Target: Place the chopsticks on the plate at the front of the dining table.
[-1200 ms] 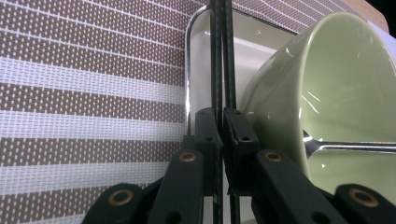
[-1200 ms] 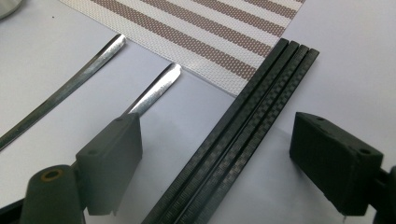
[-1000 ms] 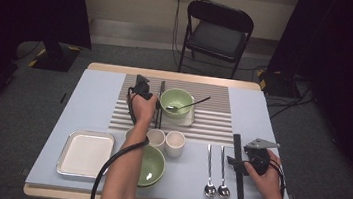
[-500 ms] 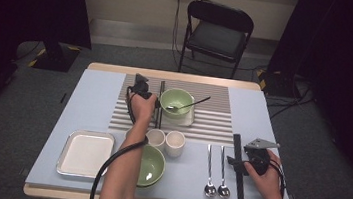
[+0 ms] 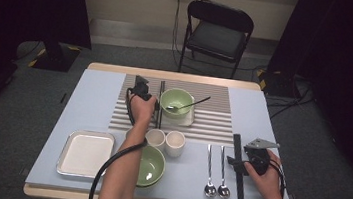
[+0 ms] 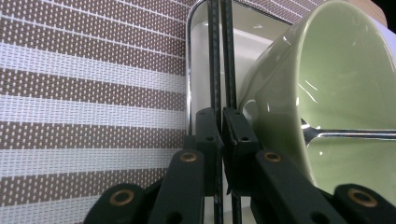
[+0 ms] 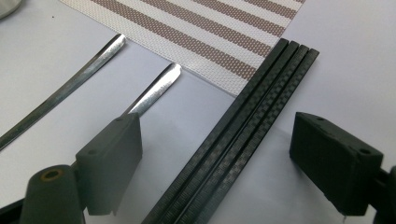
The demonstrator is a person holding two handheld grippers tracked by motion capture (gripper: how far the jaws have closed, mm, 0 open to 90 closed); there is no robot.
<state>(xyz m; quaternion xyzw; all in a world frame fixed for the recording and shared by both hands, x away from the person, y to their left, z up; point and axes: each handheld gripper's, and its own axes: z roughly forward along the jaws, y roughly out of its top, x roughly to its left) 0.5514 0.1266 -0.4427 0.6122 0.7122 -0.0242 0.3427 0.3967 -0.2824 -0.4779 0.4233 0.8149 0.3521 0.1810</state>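
Chopsticks are what both hands are working on, and the setting looks partly laid. Nearest, at the right, the right tongs (image 7: 217,172) stand spread wide, straddling 1 bundle of black chopsticks (image 7: 238,135) that lies flat on the tabletop (image 5: 94,95); the pads touch nothing, so that bundle is not yet picked up. Just left of it lie 2 spoons (image 5: 218,169), side by side, bowls toward the near edge. Further left along the near side sit a green bowl (image 5: 153,166), partly under the left forearm, and a white tray (image 5: 85,152) at the near left, with nothing on it. Behind the bowl stand 2 small white cups (image 5: 166,140), touching or nearly so.

Farther out, on the striped mat (image 5: 212,121), the left tongs (image 6: 221,128) are pressed together on a second pair of chopsticks (image 5: 160,105), which runs near-to-far just left of a small plate (image 6: 198,70). Its jaws have just been closing on that pair. On the plate stands another green bowl (image 5: 177,101) with a spoon (image 5: 189,105) resting in it, handle pointing right. I judge this pair is about placed and only needs letting go; the right-hand bundle remains to be dealt with.

That bowl's wall sits very close beside the held pair, so a careless release could knock it. Beyond the tabletop stands a folding chair (image 5: 217,33).
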